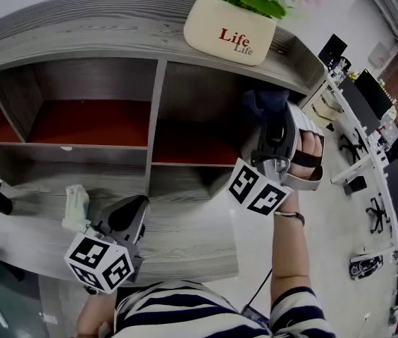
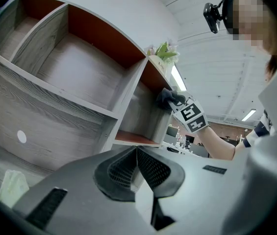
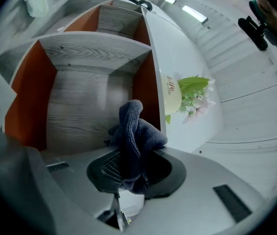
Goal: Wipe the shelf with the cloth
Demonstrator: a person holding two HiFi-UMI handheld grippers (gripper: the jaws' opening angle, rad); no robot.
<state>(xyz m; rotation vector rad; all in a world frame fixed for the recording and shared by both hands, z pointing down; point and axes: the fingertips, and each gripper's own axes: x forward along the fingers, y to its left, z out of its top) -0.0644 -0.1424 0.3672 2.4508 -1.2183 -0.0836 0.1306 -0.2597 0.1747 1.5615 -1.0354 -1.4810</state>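
A dark blue cloth (image 3: 134,136) is pinched in my right gripper (image 3: 131,168), bunched up above its jaws. In the head view that cloth (image 1: 265,104) is held at the mouth of the upper right compartment of the grey wooden shelf (image 1: 158,125), with my right gripper (image 1: 272,141) just below it. The left gripper view shows the same cloth (image 2: 169,98) against the shelf's right side panel. My left gripper (image 2: 136,160) is shut with nothing between its jaws. It hangs low at the left (image 1: 125,220) in front of the bottom ledge.
A cream flowerpot (image 1: 228,28) marked "Life" with a green plant stands on the shelf top. A pale green object (image 1: 76,208) lies on the lower ledge beside my left gripper. Desks and office chairs (image 1: 368,132) fill the room to the right.
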